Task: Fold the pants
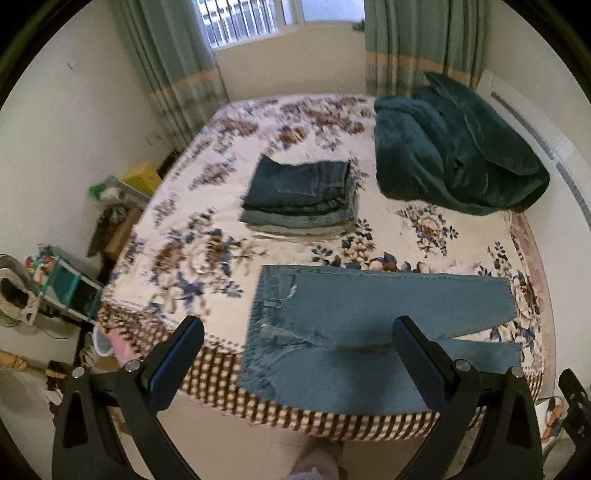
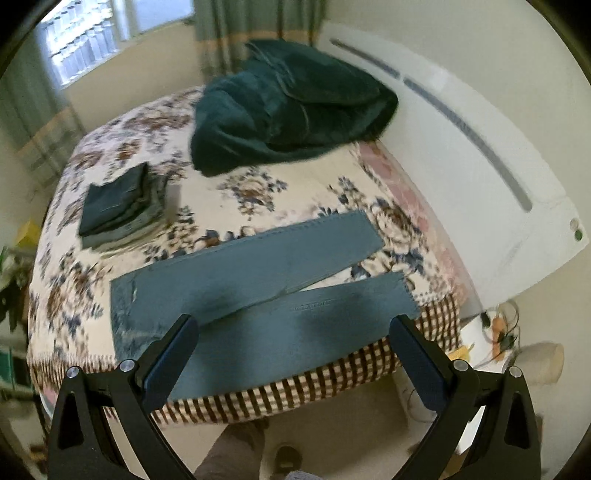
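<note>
Looking left to right, left wrist view first: shelf clutter on floor at far left, yellow box by the wall behind it. Curtain above, window at top centre. Bed with floral cover fills the middle. Stack of folded jeans mid-bed, darkest pair on top. Right of stack, well apart: green blanket heaped against headboard.

Pants lying flat along near edge of bed, light blue denim, waist at left, legs running right. Legs split apart toward the hems, far leg angled slightly away. Near leg overhanging checkered bed edge a little.

Left gripper hovering above waist/thigh area, jaws spread wide, nothing between them, not touching cloth. Sliver of right gripper at far right edge of this view.

Right wrist view, same order: stack at left, pants centre, blanket upper middle, headboard right, cables and small items on floor at right. Right gripper above near leg, jaws wide apart, empty, clear of fabric. Some motion blur in both views.
</note>
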A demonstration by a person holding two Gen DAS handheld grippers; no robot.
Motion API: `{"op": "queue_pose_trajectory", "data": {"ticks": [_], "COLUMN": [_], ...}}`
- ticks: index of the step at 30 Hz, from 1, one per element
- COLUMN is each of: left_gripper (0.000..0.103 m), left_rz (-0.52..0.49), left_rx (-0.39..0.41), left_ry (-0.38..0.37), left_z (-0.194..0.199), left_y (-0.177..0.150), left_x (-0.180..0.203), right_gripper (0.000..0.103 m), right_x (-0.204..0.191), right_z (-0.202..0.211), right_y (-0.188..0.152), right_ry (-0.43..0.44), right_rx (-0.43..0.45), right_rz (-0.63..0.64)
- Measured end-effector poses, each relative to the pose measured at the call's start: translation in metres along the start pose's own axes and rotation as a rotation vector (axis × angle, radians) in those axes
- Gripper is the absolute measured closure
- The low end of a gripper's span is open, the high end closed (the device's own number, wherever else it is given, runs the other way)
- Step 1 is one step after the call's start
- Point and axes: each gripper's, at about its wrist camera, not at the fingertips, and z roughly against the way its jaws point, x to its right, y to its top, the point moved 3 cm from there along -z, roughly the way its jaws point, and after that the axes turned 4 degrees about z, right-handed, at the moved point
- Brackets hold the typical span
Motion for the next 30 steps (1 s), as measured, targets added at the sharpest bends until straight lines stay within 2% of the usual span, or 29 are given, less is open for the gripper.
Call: {"op": "queue_pose_trajectory", "data": {"ticks": [5, 9, 13, 18, 20, 25, 30], "left_gripper": [0.0, 0.0, 0.0, 0.0, 0.0, 0.0, 0.0], "left_rz": [0.06, 0.154, 0.329, 0.563, 0.655, 0.811, 0.832], "left_rx": [-0.146, -0.267, -0.423, -0.557, -0.603, -0.653, -0.664], "left_ry": [-0.004, 0.041, 0.096, 0.168, 0.187, 0.236, 0.322], "left_z": [-0.105, -0.203, -0.312, -0.42, -0.453, -0.511, -0.535], "left_y": [0.035, 0.047, 0.043, 0.028, 0.021, 0.013, 0.013], "left_x": [0.016, 0.011, -0.005, -0.022, -0.028, -0.036, -0.038], "right_gripper": [0.0, 0.0, 0.0, 0.0, 0.0, 0.0, 0.0], "right_x": [-0.002, 0.003, 0.015, 0.037, 0.041, 0.053, 0.068], "right_z": [-0.119, -0.214, -0.316, -0.441, -0.492, -0.57, -0.623], "right_y": [0.059, 0.089, 0.11, 0.124, 0.13, 0.138, 0.158], "right_ry": [-0.016, -0.024, -0.075, -0.105, -0.117, -0.147, -0.167], "right_rx": [-0.142, -0.209, -0.26, -0.335, -0.367, -0.404, -0.397], "right_rz": [-0.13, -0.244, -0.34, -0.439, -0.455, -0.486, -0.553]}}
